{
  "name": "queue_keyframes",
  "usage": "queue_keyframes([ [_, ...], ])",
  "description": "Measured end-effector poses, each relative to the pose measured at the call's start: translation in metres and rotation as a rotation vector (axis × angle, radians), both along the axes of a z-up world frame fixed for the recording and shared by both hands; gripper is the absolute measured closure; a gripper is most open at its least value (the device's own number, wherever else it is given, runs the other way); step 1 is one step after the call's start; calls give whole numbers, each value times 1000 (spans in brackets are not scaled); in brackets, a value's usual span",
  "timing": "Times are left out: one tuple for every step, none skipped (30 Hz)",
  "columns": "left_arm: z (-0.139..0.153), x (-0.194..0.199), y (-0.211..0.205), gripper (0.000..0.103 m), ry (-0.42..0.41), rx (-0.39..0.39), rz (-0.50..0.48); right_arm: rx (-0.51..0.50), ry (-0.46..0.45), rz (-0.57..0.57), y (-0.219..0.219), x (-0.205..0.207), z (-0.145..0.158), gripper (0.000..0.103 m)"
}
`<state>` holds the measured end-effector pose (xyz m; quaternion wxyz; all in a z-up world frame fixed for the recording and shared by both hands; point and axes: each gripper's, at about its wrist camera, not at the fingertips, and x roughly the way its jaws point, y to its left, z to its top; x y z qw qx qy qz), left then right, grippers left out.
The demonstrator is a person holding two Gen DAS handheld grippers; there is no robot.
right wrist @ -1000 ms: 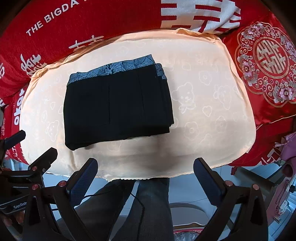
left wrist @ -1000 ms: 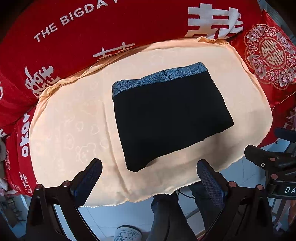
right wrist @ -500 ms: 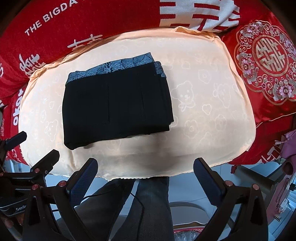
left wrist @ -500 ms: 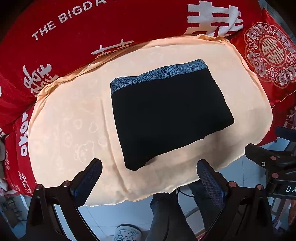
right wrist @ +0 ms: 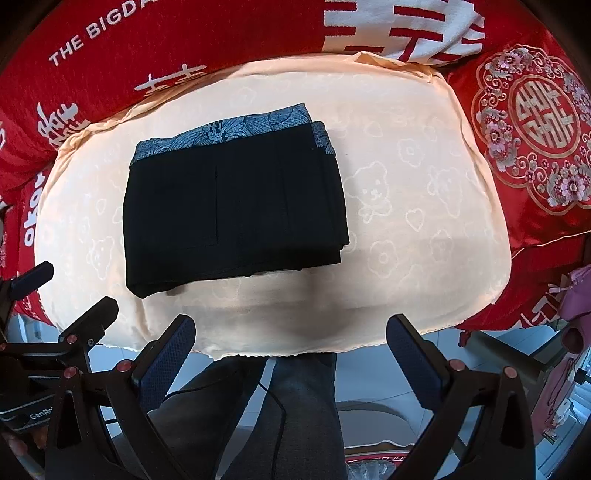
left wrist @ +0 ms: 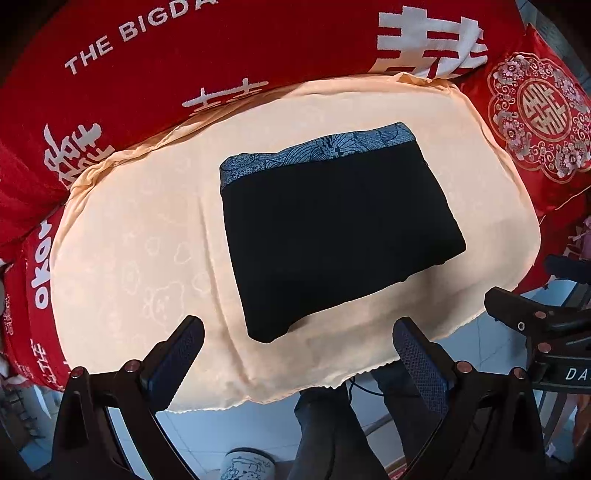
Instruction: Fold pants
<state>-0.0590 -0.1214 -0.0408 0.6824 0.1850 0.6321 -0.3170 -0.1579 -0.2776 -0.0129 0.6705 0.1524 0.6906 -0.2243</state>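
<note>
Pants: black fabric pants (left wrist: 334,229) with a blue-grey patterned waistband (left wrist: 317,151), folded into a compact rectangle, lying flat near the middle of the peach embossed cloth (left wrist: 125,236) that covers the worktop; waistband toward the far edge.
Surroundings: red printed bedding (right wrist: 221,33) lies beyond the worktop's far edge.
Progress: the fold looks finished; layers stacked, the right edge slightly stepped in the right wrist view.
Step in hand: judged as backing away; do it well by lifting clear without brushing the stack's near edge.
Left tool (left wrist: 295,349): spread wide, holding nothing, hovering above the worktop's near edge.
Right tool (right wrist: 291,343): likewise wide apart, empty, touching nothing.
</note>
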Motion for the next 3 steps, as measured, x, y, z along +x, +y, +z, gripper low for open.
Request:
queue_keyframes([
  [0, 0, 0, 0, 1, -2, 0, 0, 0, 0, -1, 1, 0, 0],
  [1, 0, 0, 0, 0, -3, 2, -1, -1, -3, -1, 1, 0, 0],
  [1, 0, 0, 0, -2, 0, 3, -1, -2, -6, -2, 1, 1, 0],
])
